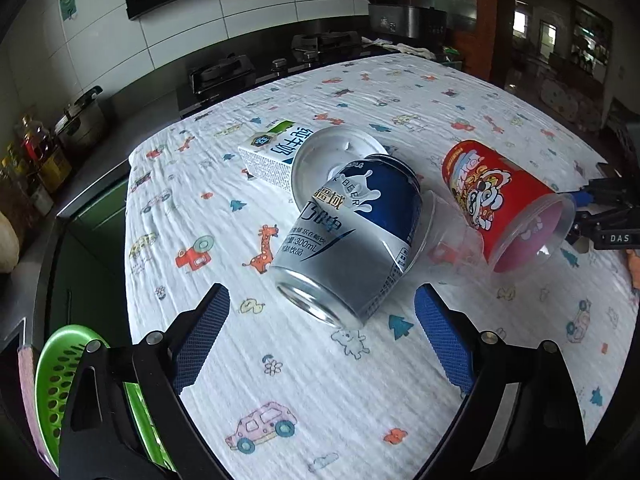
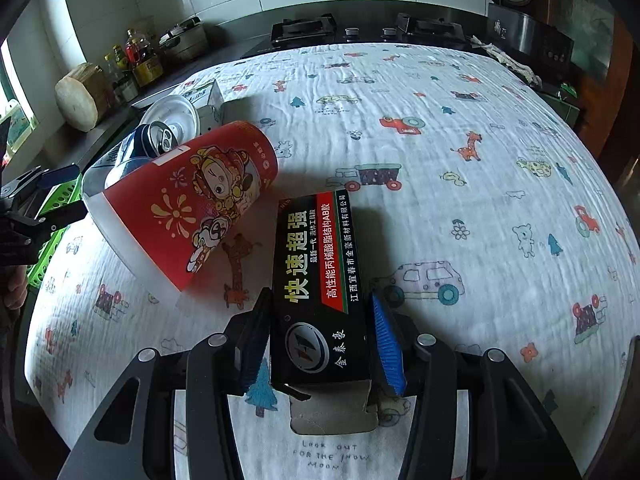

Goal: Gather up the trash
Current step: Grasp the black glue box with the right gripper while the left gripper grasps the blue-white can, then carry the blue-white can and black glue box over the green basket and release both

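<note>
A blue and silver beer can (image 1: 352,236) lies on its side on the patterned cloth, just ahead of my left gripper (image 1: 322,312), which is open and empty. Behind the can lie a white lid (image 1: 328,156) and a white milk carton (image 1: 268,152). A red printed cup (image 1: 496,200) lies on its side to the right, with a clear plastic cup (image 1: 452,240) beside it. In the right wrist view the red cup (image 2: 192,204) lies left of a black glue box (image 2: 316,288). My right gripper (image 2: 320,304) has its jaws around the box, the left pad touching, the right pad with a small gap.
A green perforated basket (image 1: 56,384) sits off the table's left edge, also in the right wrist view (image 2: 52,216). Behind the table are a gas stove (image 1: 224,76), pots and bottles (image 1: 36,152) on the counter. The other gripper (image 1: 608,216) shows at the right edge.
</note>
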{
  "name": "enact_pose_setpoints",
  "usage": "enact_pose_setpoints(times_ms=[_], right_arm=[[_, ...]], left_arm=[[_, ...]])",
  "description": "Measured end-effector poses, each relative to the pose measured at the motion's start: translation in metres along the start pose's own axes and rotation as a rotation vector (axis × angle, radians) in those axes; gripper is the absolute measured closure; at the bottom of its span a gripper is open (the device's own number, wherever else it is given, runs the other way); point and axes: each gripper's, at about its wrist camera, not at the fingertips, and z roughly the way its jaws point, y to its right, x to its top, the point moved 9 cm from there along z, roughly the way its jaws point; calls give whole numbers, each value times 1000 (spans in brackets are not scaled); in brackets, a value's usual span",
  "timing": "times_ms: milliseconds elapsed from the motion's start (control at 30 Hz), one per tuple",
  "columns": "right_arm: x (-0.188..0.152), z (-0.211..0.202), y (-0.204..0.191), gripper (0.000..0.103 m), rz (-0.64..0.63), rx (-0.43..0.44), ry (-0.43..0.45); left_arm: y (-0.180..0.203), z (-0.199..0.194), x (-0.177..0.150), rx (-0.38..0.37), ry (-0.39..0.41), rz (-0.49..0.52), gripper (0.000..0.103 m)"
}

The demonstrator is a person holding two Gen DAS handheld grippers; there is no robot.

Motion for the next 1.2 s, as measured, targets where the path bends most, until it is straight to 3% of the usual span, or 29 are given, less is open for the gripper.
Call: enact_pose_setpoints(times_ms=[200,567,633,733,1200], right_arm=[[-3,-2,2,56,1,3,-2],[-2,-1,1,56,-13,2,0],[-2,-1,2,56,-13,2,2],[-1,-1,2,56,-7,7,5],[-5,-13,3,57,19,14,22]], left_arm=[[13,15,7,4,-5,103,10],[24,34,13,-51,-9,164,11],[26,34,13,-57,-1,172,16],[29,37,13,-56,-1,175,29],[21,13,5,-53,51,93,32]])
